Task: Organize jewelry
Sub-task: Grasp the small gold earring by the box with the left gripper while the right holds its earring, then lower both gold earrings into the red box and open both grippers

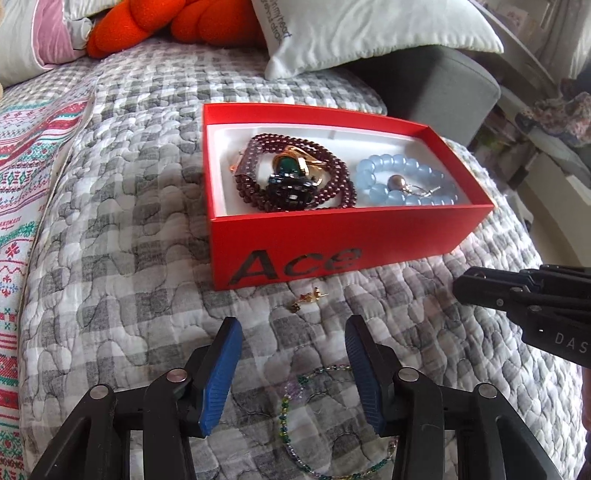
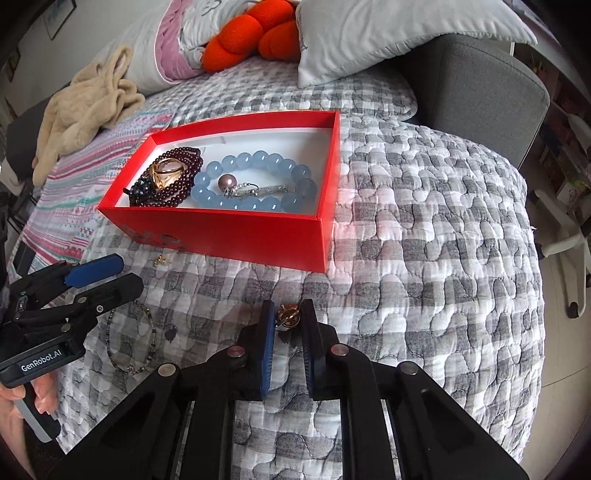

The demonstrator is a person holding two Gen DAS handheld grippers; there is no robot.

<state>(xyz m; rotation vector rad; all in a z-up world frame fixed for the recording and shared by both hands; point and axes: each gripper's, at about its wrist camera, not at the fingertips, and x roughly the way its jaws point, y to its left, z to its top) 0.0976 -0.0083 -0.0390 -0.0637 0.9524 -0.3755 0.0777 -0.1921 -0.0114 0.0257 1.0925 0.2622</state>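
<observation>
A red open box (image 1: 332,240) (image 2: 236,232) sits on the quilted bed. It holds a dark red bead necklace (image 1: 332,177), a gold and green piece (image 1: 295,164), a light blue bead bracelet (image 1: 406,181) (image 2: 258,162) and a pearl earring (image 2: 224,181). My left gripper (image 1: 293,328) is open above a thin beaded chain (image 1: 295,406) (image 2: 129,339). Small gold earrings (image 1: 306,299) lie just beyond its tips. My right gripper (image 2: 288,319) is shut on a small gold ornament (image 2: 289,316), held in front of the box.
White pillows (image 1: 369,33) and an orange cushion (image 1: 155,26) lie at the head of the bed. A beige plush cloth (image 2: 85,107) lies left of the box. A grey upholstered block (image 2: 480,85) stands at the right, with a white chair base (image 2: 569,251) on the floor.
</observation>
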